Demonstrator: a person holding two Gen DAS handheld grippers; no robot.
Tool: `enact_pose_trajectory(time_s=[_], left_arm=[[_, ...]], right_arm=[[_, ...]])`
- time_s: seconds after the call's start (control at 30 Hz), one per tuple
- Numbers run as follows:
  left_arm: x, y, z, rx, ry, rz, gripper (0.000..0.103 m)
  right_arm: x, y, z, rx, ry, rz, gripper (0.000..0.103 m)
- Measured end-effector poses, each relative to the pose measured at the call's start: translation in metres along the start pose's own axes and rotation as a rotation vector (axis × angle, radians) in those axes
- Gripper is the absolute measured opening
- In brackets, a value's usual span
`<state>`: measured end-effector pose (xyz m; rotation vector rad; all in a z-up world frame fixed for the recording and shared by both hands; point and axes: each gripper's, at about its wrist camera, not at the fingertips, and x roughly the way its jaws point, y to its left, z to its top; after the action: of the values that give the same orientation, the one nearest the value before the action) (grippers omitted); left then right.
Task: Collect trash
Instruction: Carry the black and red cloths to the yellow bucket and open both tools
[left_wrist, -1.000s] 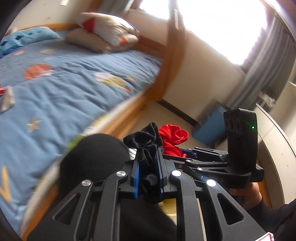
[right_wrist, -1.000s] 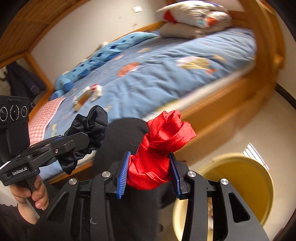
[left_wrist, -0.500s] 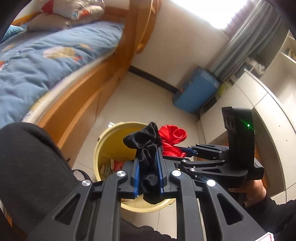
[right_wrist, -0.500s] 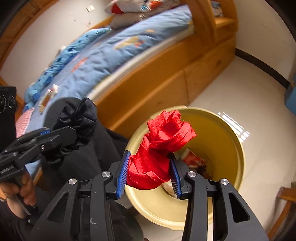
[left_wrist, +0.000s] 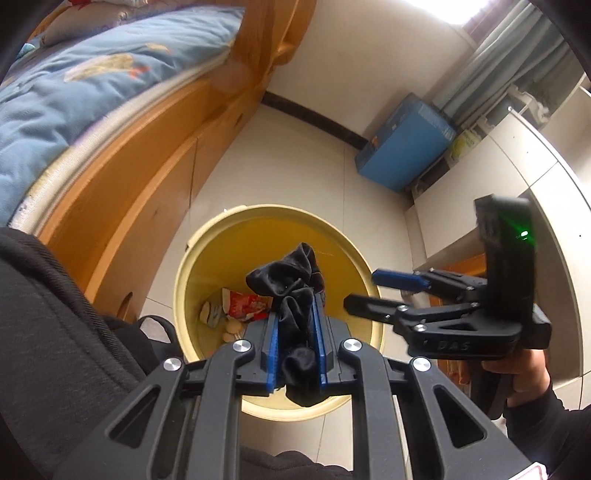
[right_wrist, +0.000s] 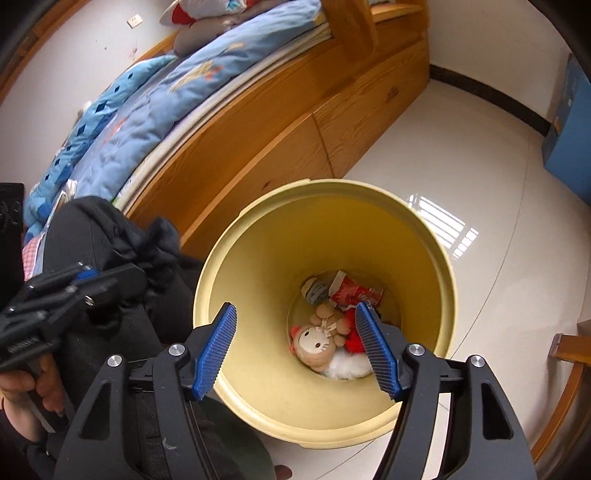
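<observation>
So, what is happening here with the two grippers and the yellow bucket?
A person is collecting trash into a yellow bucket that stands on the floor beside a wooden bed. The left gripper is shut on a black cloth and holds it above the bucket. The right gripper is opening over the bucket with nothing between its jaws. A red cloth lies at the bottom, next to a plush toy and a red wrapper.

Left tool (left_wrist: 294, 343): jaws clamped, pointing steeply downward. Right tool (right_wrist: 297, 347): jaws opening, nothing between them, pointing steeply downward.
</observation>
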<state>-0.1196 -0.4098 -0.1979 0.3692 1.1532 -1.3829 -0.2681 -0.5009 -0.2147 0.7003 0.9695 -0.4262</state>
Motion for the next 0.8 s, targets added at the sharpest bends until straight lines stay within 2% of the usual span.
enact_pose_trajectory(time_s=[0.33,0.43,0.5,0.53,0.57,0.8], left_arm=[[0.019,-0.014,0.010,0.048,0.042,-0.020,0.016],[0.025,-0.020,0.016,0.072,0.043,-0.030,0.020],[0.029,-0.022,0.020,0.073,0.047,-0.034,0.040],[0.030,-0.023,0.021,0.076,0.048,-0.033,0.070],[0.029,-0.023,0.022,0.071,0.029,-0.016,0.084],[0.021,-0.008,0.018,0.029,0.021,0.011,0.084]], right_arm=[[-0.007,-0.017,-0.004,0.023,-0.007,-0.019,0.067],[-0.009,-0.021,-0.004,0.027,-0.010,-0.030,0.068],[-0.010,-0.023,-0.005,0.033,-0.009,-0.033,0.068],[-0.010,-0.025,-0.005,0.037,-0.011,-0.040,0.069],[-0.011,-0.027,-0.005,0.042,-0.013,-0.045,0.070],[-0.012,-0.027,-0.005,0.047,-0.010,-0.050,0.071]])
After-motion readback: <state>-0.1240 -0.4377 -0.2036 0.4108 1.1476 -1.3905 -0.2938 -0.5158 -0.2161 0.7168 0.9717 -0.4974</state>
